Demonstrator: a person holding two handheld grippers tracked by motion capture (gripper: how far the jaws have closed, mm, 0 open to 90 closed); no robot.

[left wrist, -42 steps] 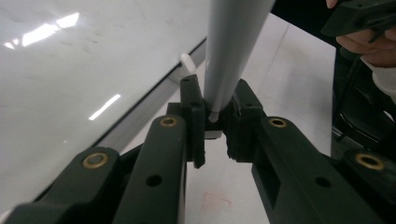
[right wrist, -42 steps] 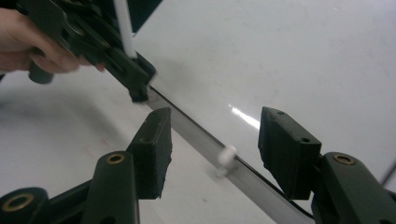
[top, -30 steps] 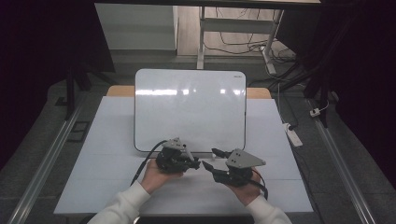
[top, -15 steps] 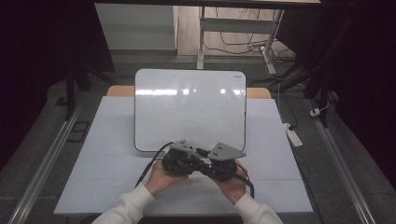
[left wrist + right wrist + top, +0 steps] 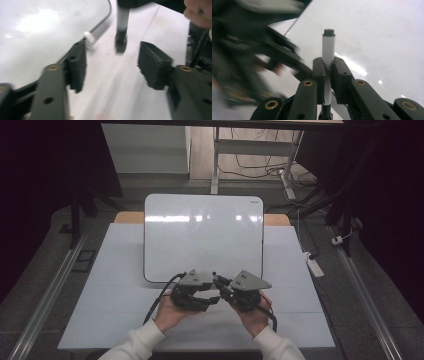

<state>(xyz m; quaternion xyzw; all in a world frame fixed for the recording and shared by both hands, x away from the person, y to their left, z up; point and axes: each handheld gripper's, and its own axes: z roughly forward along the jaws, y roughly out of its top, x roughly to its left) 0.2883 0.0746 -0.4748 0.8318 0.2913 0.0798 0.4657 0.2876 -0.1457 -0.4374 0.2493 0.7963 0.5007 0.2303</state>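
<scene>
Both hands sat together just at the near edge of the whiteboard [image 5: 203, 237], which lay flat on the white table [image 5: 100, 285]. The right gripper [image 5: 327, 72] had its jaws clamped tight on a marker [image 5: 328, 47], a white barrel with a dark end, gripped around the middle. From the right gripper view the marker's long axis ran straight along the line of the jaws, the dark end pointing away from the hand and out over the whiteboard's glossy face, the other end dropping back between the gripper's arms. The left gripper [image 5: 112, 65] stood with its jaws spread wide, nothing between them, right beside the whiteboard's rounded near corner. In its view the marker [image 5: 122, 27] came down from above, dark tip lowest, hanging near the open gap and just off the whiteboard's dark rim; the picture was blurred there, so whether the tip touched the table could not be told. From the high view the left gripper [image 5: 200, 292] and right gripper [image 5: 225, 287] nearly met nose to nose in front of the whiteboard.
</scene>
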